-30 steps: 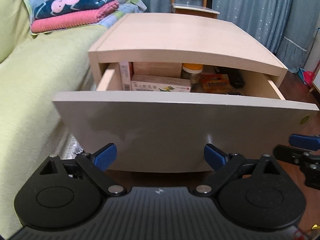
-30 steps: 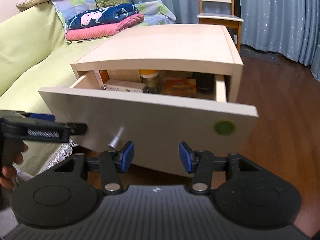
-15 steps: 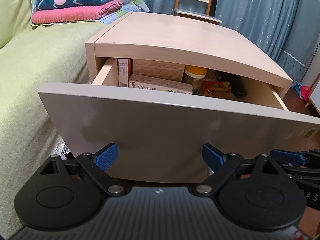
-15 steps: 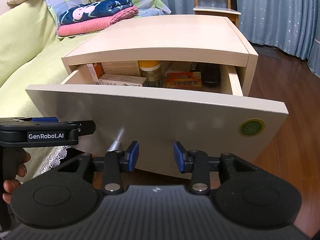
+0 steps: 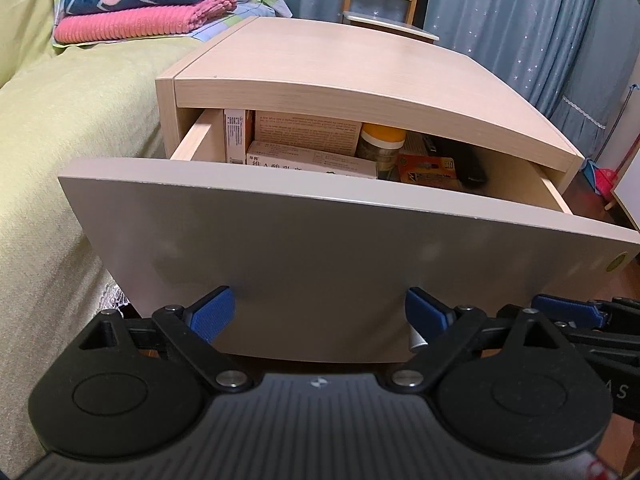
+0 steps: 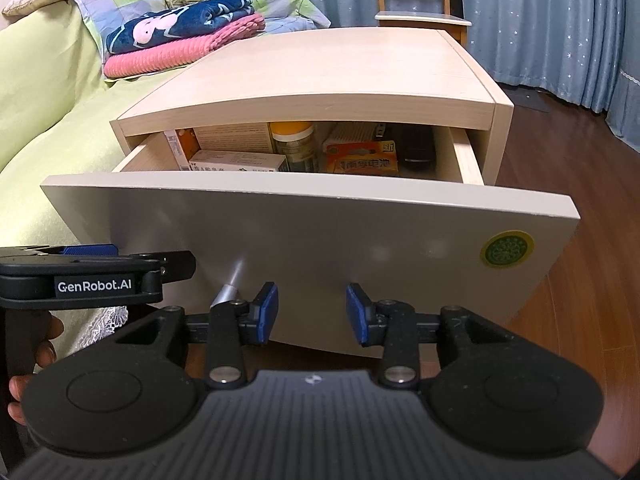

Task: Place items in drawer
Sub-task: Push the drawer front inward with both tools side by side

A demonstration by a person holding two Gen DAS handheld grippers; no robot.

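Drawer: the drawer (image 6: 308, 240) of the nightstand (image 6: 320, 76) stands pulled out, front panel facing both cameras.
Contents: white box (image 6: 236, 161), jar with a yellow lid (image 6: 294, 146), orange battery pack (image 6: 362, 162) and a dark item at the back right (image 6: 418, 148) all lie inside; the items look stowed already.
Step in hand: my read is that the placing is done and closing the drawer is what remains.
Left claw: left claw (image 5: 320, 312) spread wide, empty, blue pads just off the lower part of the front panel.
Right claw: right claw (image 6: 312, 308) at a medium gap, empty, close to the panel's lower middle.
Knob: a metal knob (image 6: 228, 288) sticks out of the panel, just left of the right claw's left finger and not between the pads.
How to do it well: push flat on the panel near its middle, with both claws level, so the drawer runs straight on its slides and does not skew.
Contact: press with the finger tips or a closed claw rather than a single pad edge; a lone off-centre push would likely jam one side.
Watch: the jar stands tall near the cabinet's top edge; clearance cannot be told from here, so ease in slowly.
Surroundings: bed (image 6: 52, 100) sits close on the left; keep the left claw clear of its lace trim (image 5: 114, 298).
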